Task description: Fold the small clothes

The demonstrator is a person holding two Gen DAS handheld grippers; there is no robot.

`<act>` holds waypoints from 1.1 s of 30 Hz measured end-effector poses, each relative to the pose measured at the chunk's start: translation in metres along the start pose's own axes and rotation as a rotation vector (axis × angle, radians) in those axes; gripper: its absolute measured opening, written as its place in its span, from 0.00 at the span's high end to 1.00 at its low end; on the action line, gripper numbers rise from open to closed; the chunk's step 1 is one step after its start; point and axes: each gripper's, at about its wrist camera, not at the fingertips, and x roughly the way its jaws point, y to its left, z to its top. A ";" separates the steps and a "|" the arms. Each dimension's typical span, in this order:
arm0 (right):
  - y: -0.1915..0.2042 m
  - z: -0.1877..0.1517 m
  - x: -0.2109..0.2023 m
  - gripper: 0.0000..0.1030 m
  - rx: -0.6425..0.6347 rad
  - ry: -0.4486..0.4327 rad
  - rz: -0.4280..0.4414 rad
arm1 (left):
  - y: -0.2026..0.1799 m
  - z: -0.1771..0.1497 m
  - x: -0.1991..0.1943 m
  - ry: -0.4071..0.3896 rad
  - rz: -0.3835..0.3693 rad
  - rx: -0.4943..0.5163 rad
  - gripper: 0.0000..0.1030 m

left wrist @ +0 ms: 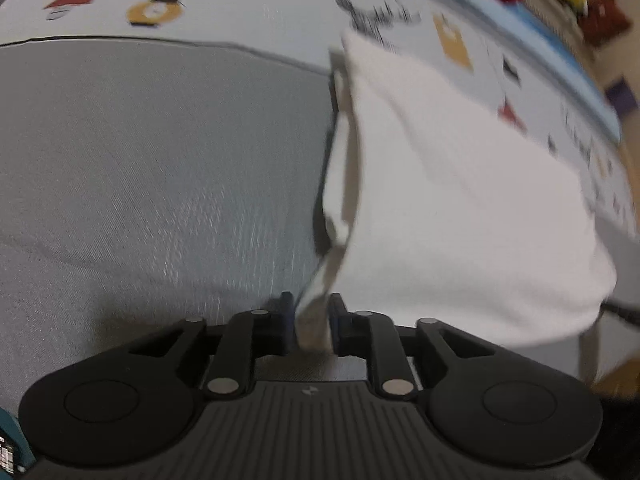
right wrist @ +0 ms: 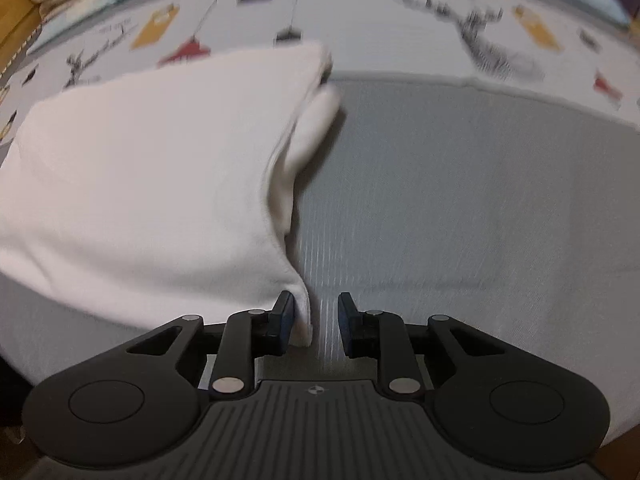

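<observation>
The white garment (left wrist: 452, 200) lies folded into a thick pad on a grey cloth (left wrist: 160, 168), and both grippers have a corner of it between their fingers.

In the left wrist view, the left gripper (left wrist: 312, 322) points steeply down at the grey cloth. Its two dark fingers (left wrist: 286, 320) stand a little apart, with a narrow strip of the garment's edge running down into the gap between them. The strip fills most of that gap, and the view is blurred, so I cannot tell whether the pads press on it or only flank it. The bulk of the garment spreads ahead of the fingers and off to their right, its layered edge showing along its left side. Beyond the fingers, past the grey cloth, lies a pale printed sheet (left wrist: 248, 4) with small coloured figures.

In the right wrist view, the right gripper (right wrist: 316, 320) also points steeply down. Its fingers (right wrist: 348, 320) are parted: the garment's near corner hangs against the inner face of the left finger, while bare grey cloth shows between that corner and the right finger, so the cloth is not pinched. Here the garment (right wrist: 152, 168) spreads ahead and to the left of the fingers, with a rounded fold sticking out at its far right edge. The same printed sheet (right wrist: 360, 20) runs across beyond it.
</observation>
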 end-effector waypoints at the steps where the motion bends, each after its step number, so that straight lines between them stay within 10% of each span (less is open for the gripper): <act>1: 0.000 0.001 -0.003 0.76 0.003 -0.023 -0.001 | 0.002 0.003 -0.002 -0.020 -0.012 -0.026 0.73; 8: 0.008 0.007 0.010 0.51 -0.003 -0.006 -0.143 | -0.009 0.020 -0.003 -0.067 -0.022 -0.058 0.69; 14: 0.009 0.006 0.017 0.50 -0.008 0.072 -0.144 | -0.009 0.021 -0.004 -0.068 -0.006 -0.045 0.65; 17: 0.016 -0.002 0.014 0.55 -0.069 0.108 -0.047 | -0.008 0.023 -0.003 -0.072 -0.001 -0.050 0.65; 21: 0.014 -0.016 0.015 0.92 -0.140 0.169 0.031 | -0.010 0.026 -0.001 -0.077 0.003 -0.040 0.65; 27: -0.026 -0.021 0.002 0.91 -0.026 0.106 -0.026 | -0.013 0.028 0.000 -0.082 0.011 -0.045 0.64; 33: -0.031 -0.003 -0.021 0.47 0.110 -0.093 0.125 | -0.015 0.029 0.001 -0.092 0.014 -0.063 0.55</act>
